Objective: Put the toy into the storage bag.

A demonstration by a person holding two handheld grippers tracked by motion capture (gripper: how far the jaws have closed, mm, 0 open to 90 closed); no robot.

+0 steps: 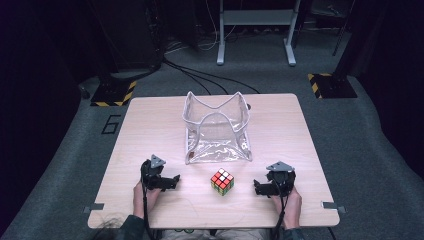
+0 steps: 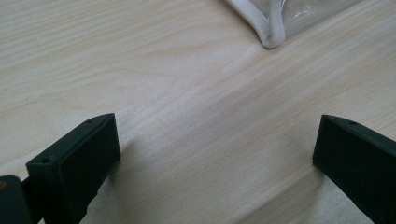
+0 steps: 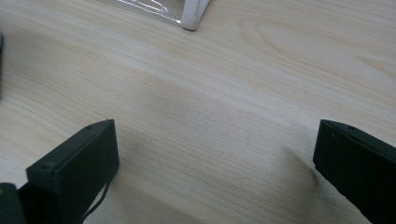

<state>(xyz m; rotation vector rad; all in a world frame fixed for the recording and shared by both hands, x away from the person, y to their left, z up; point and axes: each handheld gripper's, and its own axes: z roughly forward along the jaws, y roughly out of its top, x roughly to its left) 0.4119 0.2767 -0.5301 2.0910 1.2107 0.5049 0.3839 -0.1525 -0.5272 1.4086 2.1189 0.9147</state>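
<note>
Puzzle cube [image 1: 222, 181] on the desk [image 1: 150, 125] between left gripper [image 1: 172, 182] and right gripper [image 1: 257, 188], both with jaws apart, empty; clear pouch [image 1: 216, 131] behind.

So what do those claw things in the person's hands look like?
Each claw, the left claw and the right claw, is black with two blocky black jaws, a grey three-cornered plate on top, and a thin dark cable trailing back past the hand. The sleeves look dark.

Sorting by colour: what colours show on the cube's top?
Red and white squares on the cube, best in the high view.
</note>
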